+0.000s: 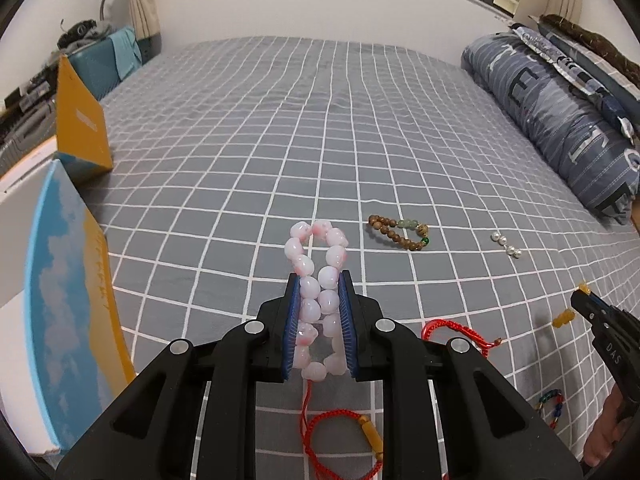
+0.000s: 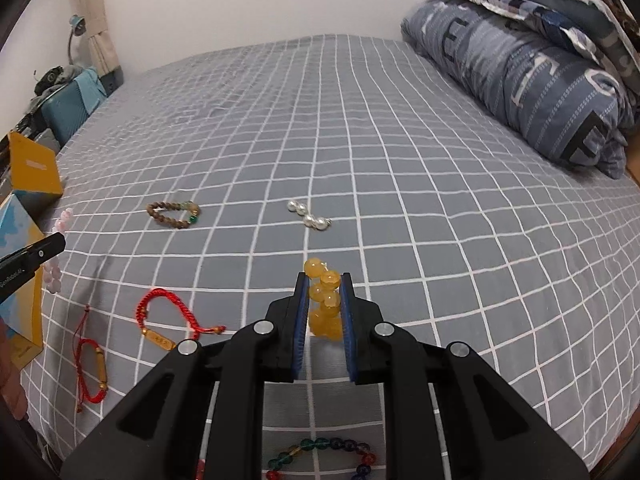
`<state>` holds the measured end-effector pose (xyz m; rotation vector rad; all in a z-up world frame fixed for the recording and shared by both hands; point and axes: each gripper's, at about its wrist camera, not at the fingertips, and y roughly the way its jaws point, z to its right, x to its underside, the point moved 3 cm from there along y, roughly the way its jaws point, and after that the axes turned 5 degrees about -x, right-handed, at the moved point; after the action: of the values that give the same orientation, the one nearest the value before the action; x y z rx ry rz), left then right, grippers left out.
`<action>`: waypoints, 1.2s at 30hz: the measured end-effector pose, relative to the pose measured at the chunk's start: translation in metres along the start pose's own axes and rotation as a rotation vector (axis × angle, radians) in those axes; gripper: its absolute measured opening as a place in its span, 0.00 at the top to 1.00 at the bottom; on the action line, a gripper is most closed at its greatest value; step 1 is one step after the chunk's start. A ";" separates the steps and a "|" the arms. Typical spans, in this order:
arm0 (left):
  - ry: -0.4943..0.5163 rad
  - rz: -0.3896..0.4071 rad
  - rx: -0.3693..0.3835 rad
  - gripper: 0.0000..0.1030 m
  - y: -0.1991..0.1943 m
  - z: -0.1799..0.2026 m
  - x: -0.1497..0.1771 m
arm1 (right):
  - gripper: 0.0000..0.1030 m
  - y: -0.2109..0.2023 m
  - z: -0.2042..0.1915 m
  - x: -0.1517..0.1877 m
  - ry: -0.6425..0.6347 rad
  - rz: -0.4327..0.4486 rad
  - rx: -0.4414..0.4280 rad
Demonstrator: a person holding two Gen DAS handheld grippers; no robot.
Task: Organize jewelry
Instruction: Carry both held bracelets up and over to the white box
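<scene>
The left gripper (image 1: 319, 280) grasps the pink bracelet (image 1: 318, 292) in its jaws above the bed (image 1: 280, 120); the right gripper (image 2: 324, 280) grasps the yellow bracelet (image 2: 326, 304). Both seem mid-carry; next comes placing them, perhaps in the open box (image 1: 68, 280).

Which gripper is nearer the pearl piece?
Right. Right gripper sits just short of the pearl piece; left gripper is farther, off to its left.
</scene>
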<state>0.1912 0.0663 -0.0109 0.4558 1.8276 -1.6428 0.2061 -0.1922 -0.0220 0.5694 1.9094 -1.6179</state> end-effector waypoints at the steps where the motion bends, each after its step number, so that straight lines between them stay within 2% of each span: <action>1: -0.002 0.003 0.001 0.82 -0.002 -0.001 0.001 | 0.86 -0.002 -0.002 0.000 -0.005 0.004 -0.004; 10: -0.009 0.037 -0.015 0.82 -0.025 0.002 0.004 | 0.86 -0.017 -0.015 0.001 -0.011 0.008 -0.028; 15: 0.007 0.029 -0.016 0.82 -0.030 0.001 0.009 | 0.86 -0.029 -0.031 -0.004 -0.023 0.020 -0.041; 22: 0.001 0.055 -0.025 0.82 -0.058 -0.018 0.001 | 0.86 -0.047 -0.061 -0.017 -0.061 0.042 -0.060; 27: -0.006 0.084 -0.080 0.82 -0.087 -0.043 -0.012 | 0.86 -0.056 -0.098 -0.031 -0.073 0.030 -0.113; 36: -0.095 0.071 -0.151 0.82 -0.117 -0.120 -0.018 | 0.86 -0.071 -0.190 -0.051 -0.155 0.035 -0.193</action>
<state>0.1037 0.1673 0.0916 0.3662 1.8284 -1.4426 0.1703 -0.0165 0.0852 0.3847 1.9018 -1.3937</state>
